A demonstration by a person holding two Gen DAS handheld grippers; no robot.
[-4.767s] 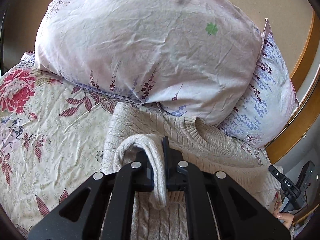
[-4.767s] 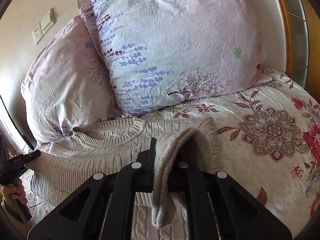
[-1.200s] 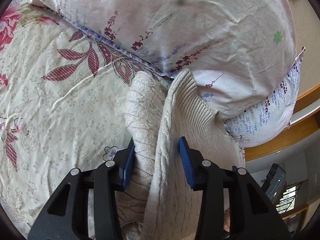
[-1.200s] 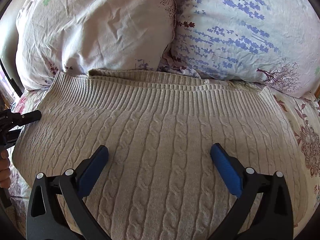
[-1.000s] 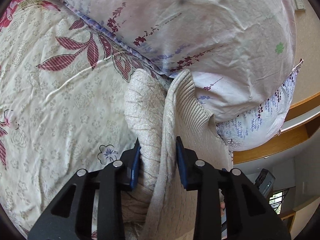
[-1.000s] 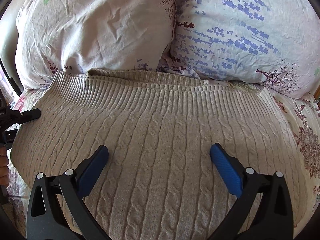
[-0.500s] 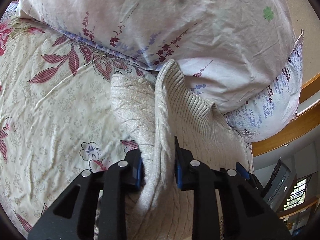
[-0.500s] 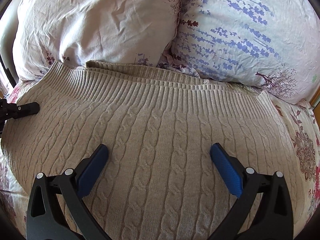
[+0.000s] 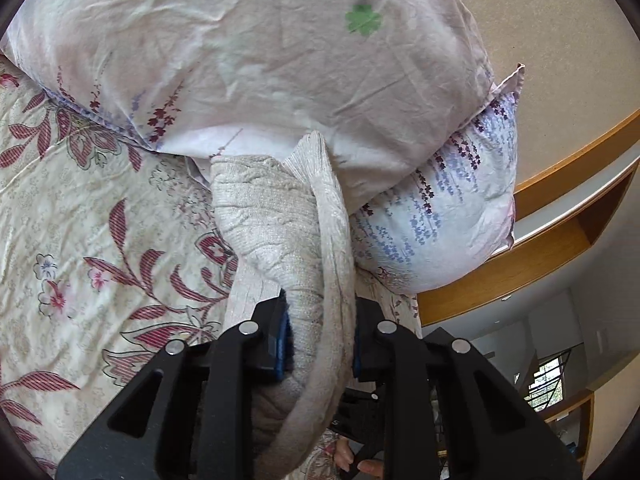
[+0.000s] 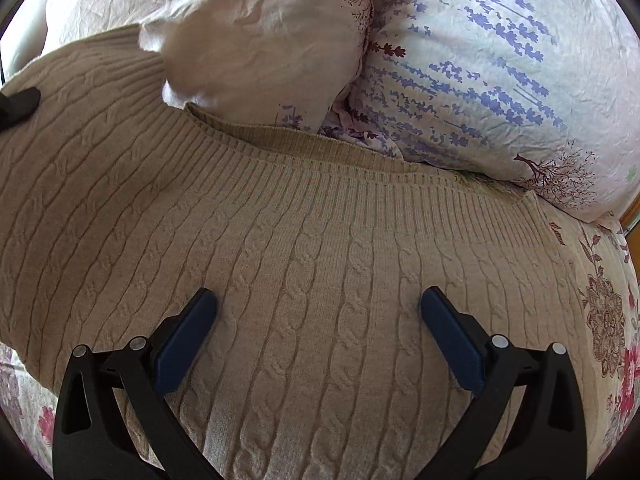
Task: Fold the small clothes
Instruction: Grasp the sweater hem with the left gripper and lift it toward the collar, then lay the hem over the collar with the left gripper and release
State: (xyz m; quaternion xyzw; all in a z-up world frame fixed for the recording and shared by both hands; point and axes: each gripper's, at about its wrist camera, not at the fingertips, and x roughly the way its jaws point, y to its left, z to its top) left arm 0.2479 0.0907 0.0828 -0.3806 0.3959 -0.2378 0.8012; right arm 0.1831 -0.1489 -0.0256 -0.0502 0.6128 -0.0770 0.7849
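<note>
The beige sweater (image 10: 304,264) is spread across the bed (image 9: 80,220), its ribbed hem laid along the pillows (image 10: 460,60). Its left edge is gathered between the nearly closed pads of the left gripper (image 9: 318,344) and has been raised off the bed since a second ago. The right gripper (image 10: 318,332) is kept wide open, tips pressed on the knit.

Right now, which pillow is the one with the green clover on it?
Start at the bed with its red-leaf cover, then look to its head, where two pillows lean together behind the beige sweater. It is the pale pink pillow that overlaps the other. The pillow with blue flower sprays shows no clover here.
</note>
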